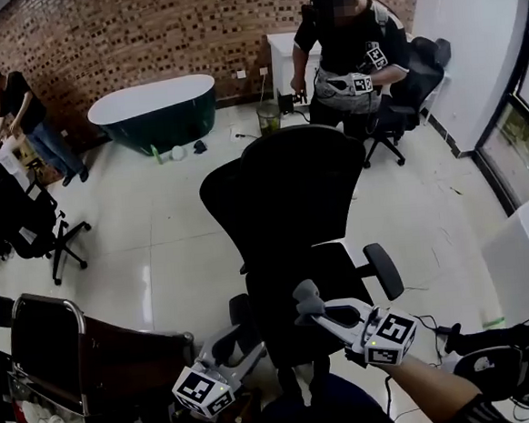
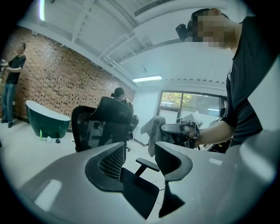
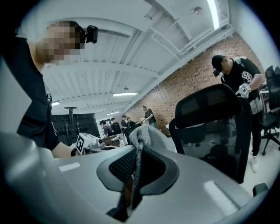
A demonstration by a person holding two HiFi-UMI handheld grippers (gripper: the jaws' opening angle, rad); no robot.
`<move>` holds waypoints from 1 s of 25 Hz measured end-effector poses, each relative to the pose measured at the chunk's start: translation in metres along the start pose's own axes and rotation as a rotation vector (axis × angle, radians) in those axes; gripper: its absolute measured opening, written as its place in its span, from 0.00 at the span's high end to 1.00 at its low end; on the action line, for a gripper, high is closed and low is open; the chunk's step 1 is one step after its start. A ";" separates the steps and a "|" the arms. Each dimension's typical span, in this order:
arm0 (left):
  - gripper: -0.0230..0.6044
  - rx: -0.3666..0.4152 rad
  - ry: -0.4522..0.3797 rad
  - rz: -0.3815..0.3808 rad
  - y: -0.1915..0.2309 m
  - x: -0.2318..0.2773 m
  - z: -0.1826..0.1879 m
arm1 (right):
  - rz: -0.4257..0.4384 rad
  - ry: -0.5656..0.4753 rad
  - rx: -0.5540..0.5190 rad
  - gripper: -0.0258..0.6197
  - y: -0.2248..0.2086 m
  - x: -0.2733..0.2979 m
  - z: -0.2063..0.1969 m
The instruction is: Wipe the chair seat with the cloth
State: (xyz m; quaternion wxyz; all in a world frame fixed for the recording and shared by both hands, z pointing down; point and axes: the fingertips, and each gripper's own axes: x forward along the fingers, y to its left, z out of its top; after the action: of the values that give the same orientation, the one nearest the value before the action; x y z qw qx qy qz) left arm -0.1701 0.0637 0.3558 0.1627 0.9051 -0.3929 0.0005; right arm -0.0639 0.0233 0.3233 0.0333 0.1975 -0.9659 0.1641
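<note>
Cloth [image 1: 305, 295]: grey, soft weave, bunched into a small wad with a fold trailing down. It sits over the front of the chair seat [image 1: 284, 282] of the black mesh-back office chair [image 1: 290, 190]; contact with the seat cannot be told.

Your right forearm [image 1: 433, 386] comes in from lower right, and the right gripper [image 1: 313, 310] points left across the seat. Its jaws are closed tight on the cloth [image 3: 148, 136], fabric pinched between the pads.

Your left gripper [image 1: 238, 338] sits low by the seat's front left, angled up-right. Its jaws stand well apart with nothing between them.
</note>
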 end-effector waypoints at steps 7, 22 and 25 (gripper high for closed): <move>0.59 -0.060 0.071 0.062 0.058 0.030 -0.042 | 0.043 0.161 0.032 0.92 -0.076 0.064 -0.070; 0.56 -0.219 0.098 0.137 0.163 0.098 -0.142 | 0.041 0.639 -0.041 0.92 -0.236 0.232 -0.318; 0.56 -0.218 0.087 0.141 0.167 0.107 -0.145 | 0.033 0.693 -0.078 0.92 -0.251 0.253 -0.355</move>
State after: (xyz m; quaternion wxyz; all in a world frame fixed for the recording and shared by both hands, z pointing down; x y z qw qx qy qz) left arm -0.1964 -0.0762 0.5560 0.2765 0.8514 -0.4457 0.0085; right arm -0.1986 -0.1706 0.7676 0.3641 0.1130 -0.9058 0.1848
